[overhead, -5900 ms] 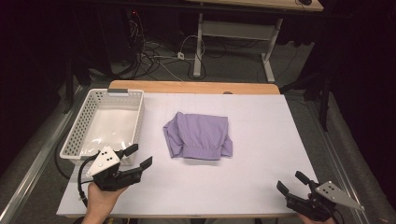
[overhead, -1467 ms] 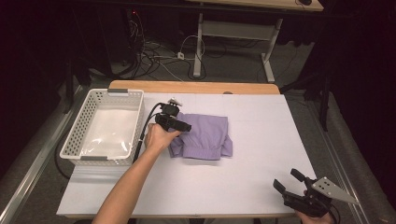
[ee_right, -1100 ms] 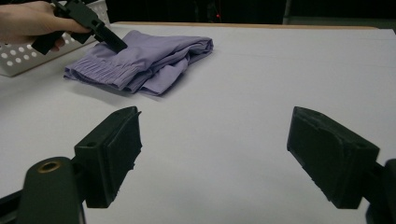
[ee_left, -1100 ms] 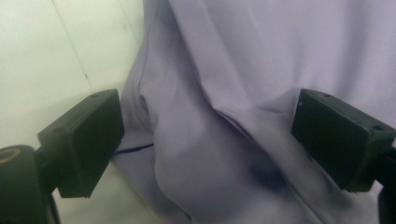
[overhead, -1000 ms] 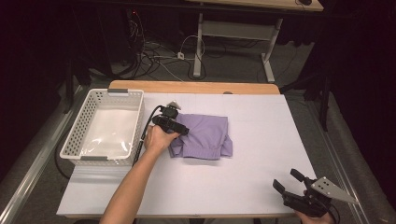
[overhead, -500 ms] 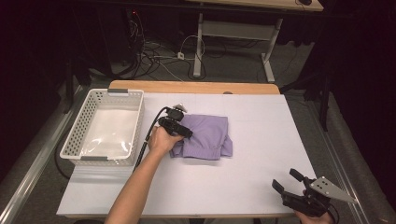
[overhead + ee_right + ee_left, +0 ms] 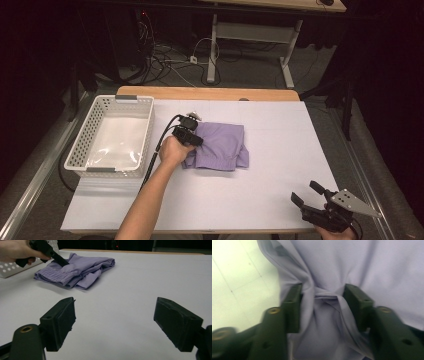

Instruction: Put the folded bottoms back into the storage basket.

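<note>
Now the left gripper [image 7: 192, 136] is sitting at the centre of the high view, its jaws having just been closing, pinching a soft fold of the crumpled lilac cloth garment [image 7: 220, 146]. Left of it, a white perforated plastic basket [image 7: 84, 141] is standing. At lower right, the right gripper [image 7: 306, 194] is resting with jaws apart.

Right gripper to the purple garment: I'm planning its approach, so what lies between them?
Bare white table lies between the right gripper and the purple garment, as the right gripper view shows; the high view agrees.
</note>
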{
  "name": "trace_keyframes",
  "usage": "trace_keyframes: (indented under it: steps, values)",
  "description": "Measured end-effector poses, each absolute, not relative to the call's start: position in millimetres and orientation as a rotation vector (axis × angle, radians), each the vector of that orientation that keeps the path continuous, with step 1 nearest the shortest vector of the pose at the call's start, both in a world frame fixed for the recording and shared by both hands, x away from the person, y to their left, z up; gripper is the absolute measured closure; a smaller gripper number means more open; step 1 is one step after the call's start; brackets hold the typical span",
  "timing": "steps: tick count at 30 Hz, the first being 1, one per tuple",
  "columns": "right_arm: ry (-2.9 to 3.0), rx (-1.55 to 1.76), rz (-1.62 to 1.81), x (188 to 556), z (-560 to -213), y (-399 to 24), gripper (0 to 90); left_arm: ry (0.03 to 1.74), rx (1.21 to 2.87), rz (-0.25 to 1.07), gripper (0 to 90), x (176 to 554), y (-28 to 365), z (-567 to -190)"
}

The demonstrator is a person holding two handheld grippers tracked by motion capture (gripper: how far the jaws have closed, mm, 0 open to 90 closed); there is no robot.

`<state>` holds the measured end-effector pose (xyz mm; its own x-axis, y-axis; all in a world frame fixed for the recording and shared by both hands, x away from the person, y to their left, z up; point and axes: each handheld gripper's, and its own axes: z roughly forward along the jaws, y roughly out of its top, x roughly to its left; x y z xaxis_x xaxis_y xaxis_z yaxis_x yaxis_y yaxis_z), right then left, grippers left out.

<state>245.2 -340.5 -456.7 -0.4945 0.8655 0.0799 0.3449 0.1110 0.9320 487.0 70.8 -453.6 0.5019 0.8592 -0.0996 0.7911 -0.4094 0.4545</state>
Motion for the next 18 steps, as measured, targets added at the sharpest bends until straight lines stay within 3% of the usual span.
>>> trace_keyframes:
  steps: [1,5,9,18]
  values:
    - [1.899,1.173,1.377,245.2,-456.7,-340.5,18.1,1.356,2.301,0.2,51.6,486.7,70.4,-453.2]
    - [1.901,1.177,1.376,245.6,-456.9,-340.8,18.1,1.333,2.301,0.181,67.7,485.6,68.0,-452.9]
    - [1.906,1.173,1.372,246.3,-457.3,-340.5,18.1,1.327,2.292,0.151,77.1,485.8,68.1,-452.9]
    - [1.9,1.181,1.386,245.8,-457.3,-342.3,18.1,1.283,2.26,0.098,80.5,486.5,75.6,-447.8]
